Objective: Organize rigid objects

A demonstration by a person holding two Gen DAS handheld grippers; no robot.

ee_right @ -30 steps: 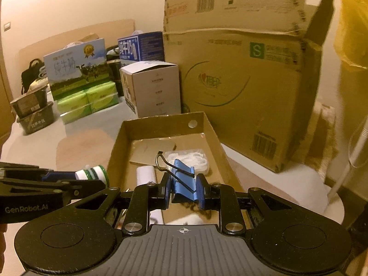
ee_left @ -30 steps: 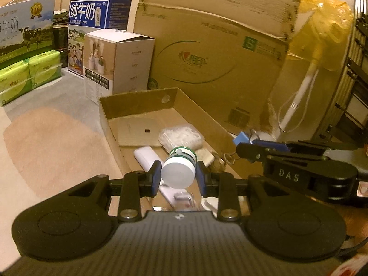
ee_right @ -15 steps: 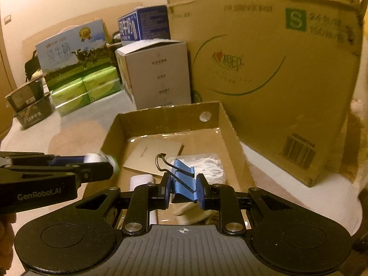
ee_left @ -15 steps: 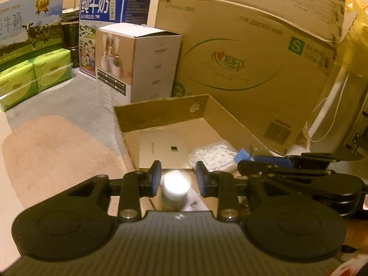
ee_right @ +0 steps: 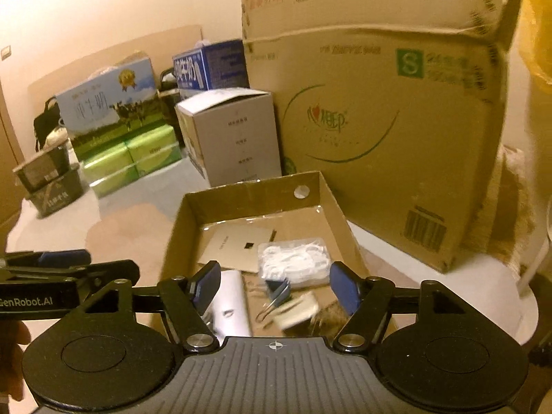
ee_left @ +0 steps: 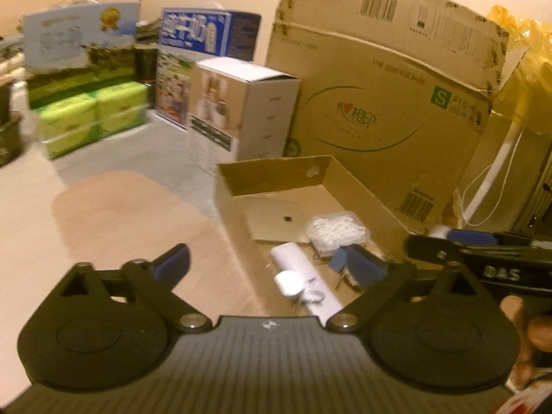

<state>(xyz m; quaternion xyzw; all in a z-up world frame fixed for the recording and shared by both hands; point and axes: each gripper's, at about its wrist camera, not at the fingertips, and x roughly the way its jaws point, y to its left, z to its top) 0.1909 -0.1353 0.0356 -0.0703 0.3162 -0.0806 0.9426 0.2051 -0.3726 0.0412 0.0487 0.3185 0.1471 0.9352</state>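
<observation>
Both claws, left gripper and right gripper, have just been opening and stand apart, empty. Below, the blue clip lies centre-frame inside the tray; "GenRobot.AI" shows lower left, a green "S" upper right.

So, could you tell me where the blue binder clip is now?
Both views show the blue binder clip inside the shallow cardboard tray, between the white tube and bagged cotton swabs.

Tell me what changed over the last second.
Both grippers let go. The left gripper opened and dropped the white bottle into the shallow cardboard box; the right gripper opened, releasing the blue binder clip there. Cotton swab packet and card stayed put.
</observation>
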